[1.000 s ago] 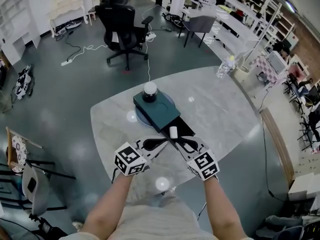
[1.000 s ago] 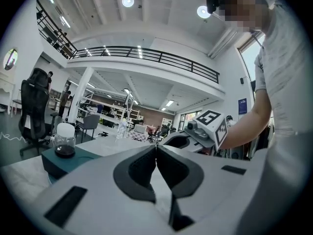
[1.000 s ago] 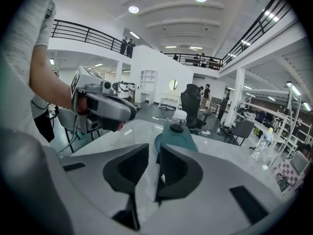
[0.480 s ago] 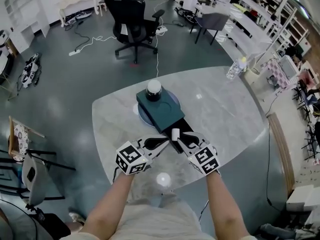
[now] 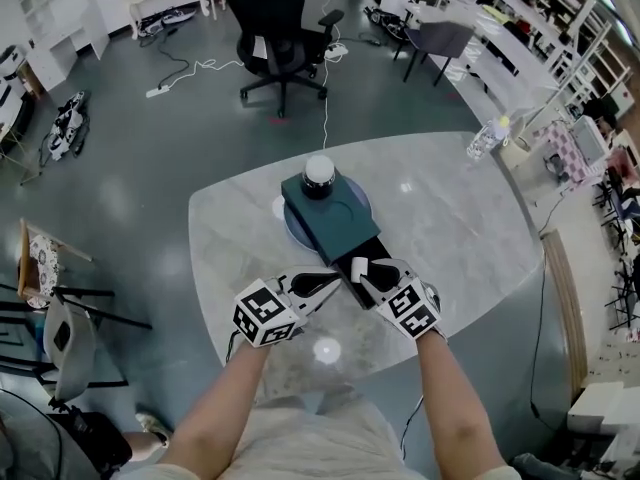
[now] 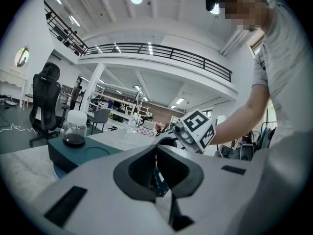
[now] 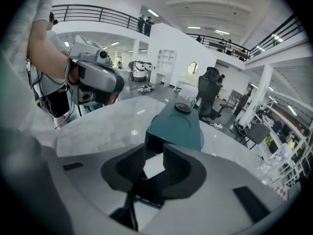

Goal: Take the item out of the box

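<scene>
A dark teal box [image 5: 330, 213] lies on the marble table [image 5: 450, 218], with a white-lidded jar [image 5: 318, 173] on its far end. Its black drawer [image 5: 352, 286] is pulled out toward me. A small white item [image 5: 358, 266] stands in the drawer near the box mouth. My right gripper [image 5: 372, 270] is at the item and its jaws are opening. In the right gripper view the white item [image 7: 154, 164] shows in the gap between the jaws. My left gripper [image 5: 335, 281] is shut, its tips at the drawer's front left corner. A sliver of teal shows in its slit.
A round blue disc [image 5: 290, 230] lies under the box. A water bottle [image 5: 483, 138] stands at the table's far right edge. A black office chair [image 5: 275, 18] is on the floor beyond the table, and a small chair [image 5: 50, 298] is at the left.
My right gripper has edged forward and to the right, closer to the white item. The left gripper keeps its place by the drawer's front. The item has not moved in the drawer.
</scene>
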A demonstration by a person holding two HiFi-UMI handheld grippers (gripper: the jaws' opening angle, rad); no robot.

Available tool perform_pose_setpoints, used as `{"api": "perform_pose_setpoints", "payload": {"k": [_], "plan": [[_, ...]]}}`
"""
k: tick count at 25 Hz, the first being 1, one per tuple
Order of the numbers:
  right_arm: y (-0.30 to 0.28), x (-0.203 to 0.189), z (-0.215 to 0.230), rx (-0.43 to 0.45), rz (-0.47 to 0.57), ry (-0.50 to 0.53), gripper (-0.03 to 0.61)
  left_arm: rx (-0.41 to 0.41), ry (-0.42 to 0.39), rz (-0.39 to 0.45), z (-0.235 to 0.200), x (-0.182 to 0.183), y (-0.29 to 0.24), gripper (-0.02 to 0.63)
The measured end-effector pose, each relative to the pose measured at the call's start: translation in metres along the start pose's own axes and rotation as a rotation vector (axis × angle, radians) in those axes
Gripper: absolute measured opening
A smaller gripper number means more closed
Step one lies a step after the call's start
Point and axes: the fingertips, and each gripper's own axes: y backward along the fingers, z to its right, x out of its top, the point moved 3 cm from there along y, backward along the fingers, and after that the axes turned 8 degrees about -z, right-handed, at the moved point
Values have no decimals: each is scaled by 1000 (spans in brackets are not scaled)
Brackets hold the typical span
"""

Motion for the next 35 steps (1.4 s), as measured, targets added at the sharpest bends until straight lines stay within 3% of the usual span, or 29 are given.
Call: {"api": "perform_pose_setpoints", "payload": {"k": [11, 26, 35], "plan": [[-24, -4, 5, 62, -118, 158, 179, 19, 23, 7, -10, -3, 1, 20], [-45, -18, 8, 174, -218, 285, 286, 40, 57, 6, -19, -10, 1, 20], [-57, -25, 6, 215, -269, 346, 301, 56, 74, 5, -23, -11, 5, 20]]}}
